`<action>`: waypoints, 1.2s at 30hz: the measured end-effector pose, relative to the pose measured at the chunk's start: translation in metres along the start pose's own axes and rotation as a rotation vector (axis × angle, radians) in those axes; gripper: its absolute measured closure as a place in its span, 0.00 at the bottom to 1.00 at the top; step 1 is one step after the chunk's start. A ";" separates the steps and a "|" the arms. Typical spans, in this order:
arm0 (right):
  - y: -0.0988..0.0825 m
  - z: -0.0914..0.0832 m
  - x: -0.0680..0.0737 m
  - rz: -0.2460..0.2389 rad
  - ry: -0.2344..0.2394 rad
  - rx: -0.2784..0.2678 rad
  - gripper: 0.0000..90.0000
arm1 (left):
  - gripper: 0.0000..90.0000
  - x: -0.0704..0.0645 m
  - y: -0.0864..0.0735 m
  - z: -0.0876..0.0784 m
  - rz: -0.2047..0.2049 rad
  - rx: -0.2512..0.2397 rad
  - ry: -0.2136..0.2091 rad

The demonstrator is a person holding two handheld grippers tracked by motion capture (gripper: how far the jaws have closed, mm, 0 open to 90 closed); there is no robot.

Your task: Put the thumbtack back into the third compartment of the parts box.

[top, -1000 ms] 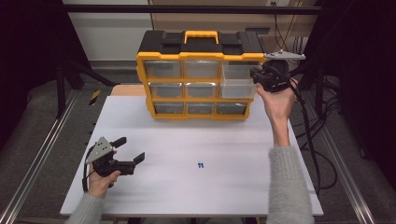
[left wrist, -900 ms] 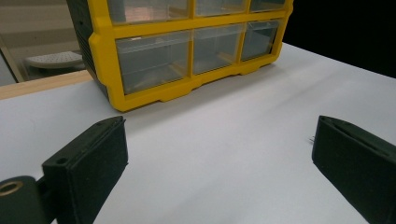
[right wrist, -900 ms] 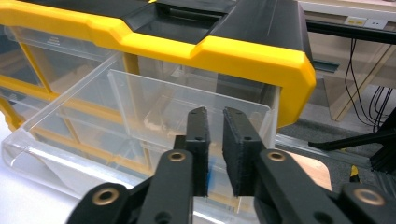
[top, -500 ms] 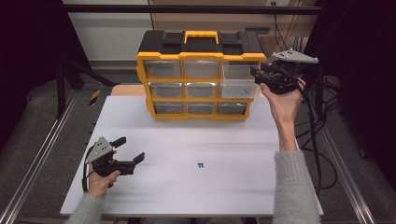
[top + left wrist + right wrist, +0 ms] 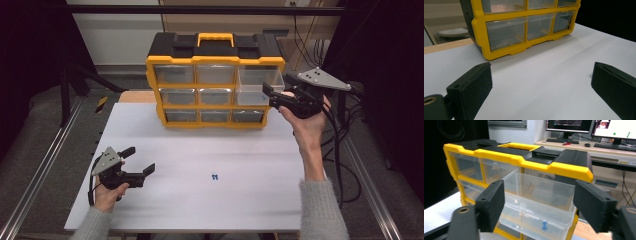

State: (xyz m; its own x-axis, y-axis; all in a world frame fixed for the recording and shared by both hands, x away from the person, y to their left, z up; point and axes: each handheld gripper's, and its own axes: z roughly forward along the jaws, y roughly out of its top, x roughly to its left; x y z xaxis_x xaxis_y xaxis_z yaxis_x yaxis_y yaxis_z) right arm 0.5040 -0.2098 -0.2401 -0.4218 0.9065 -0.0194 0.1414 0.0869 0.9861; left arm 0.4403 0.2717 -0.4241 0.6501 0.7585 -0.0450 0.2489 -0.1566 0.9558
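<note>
A yellow and black drawer cabinet (image 5: pixel 215 55) stands at the back of the white table (image 5: pixel 240 150). Its clear top right drawer (image 5: pixel 256 86) is pulled out. My right gripper (image 5: pixel 270 96) hovers just right of that drawer's front. Its jaws have just been opening and stand open with nothing pressed between them. In the right gripper view the drawer (image 5: pixel 536 192) lies ahead of the right gripper (image 5: pixel 540 195). My left gripper (image 5: pixel 139 160) rests open near the table's front left, and the left gripper (image 5: pixel 541 82) faces the cabinet (image 5: pixel 506 47) over bare table.
A small blue thing (image 5: pixel 214 177) lies on the table in front of centre. Another small blue thing (image 5: pixel 544 225) shows through the clear plastic below the pulled-out drawer. Cables (image 5: pixel 345 150) hang off the table's right edge. Metal rails run along both sides.
The right gripper's jaws have opened off the drawer front, and the hand has drawn back a little to the right. The drawer stays pulled out. The left gripper has not moved.
</note>
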 end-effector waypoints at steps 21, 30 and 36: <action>-0.049 -0.020 0.021 0.035 0.093 0.004 0.05 | 0.03 -0.001 0.000 0.000 0.006 0.006 -0.001; -0.070 -0.024 0.025 0.039 0.106 0.025 0.05 | 0.03 -0.001 0.000 0.000 0.005 0.006 -0.001; -0.083 -0.024 0.031 0.044 0.115 0.041 0.05 | 0.03 -0.001 0.000 0.001 0.006 0.003 -0.001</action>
State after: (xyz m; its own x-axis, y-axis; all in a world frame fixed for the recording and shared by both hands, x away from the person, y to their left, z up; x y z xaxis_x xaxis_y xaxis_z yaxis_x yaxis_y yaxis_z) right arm 0.4576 -0.1994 -0.3180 -0.5137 0.8568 0.0446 0.1978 0.0677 0.9779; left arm 0.4400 0.2702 -0.4241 0.6519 0.7573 -0.0399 0.2476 -0.1628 0.9551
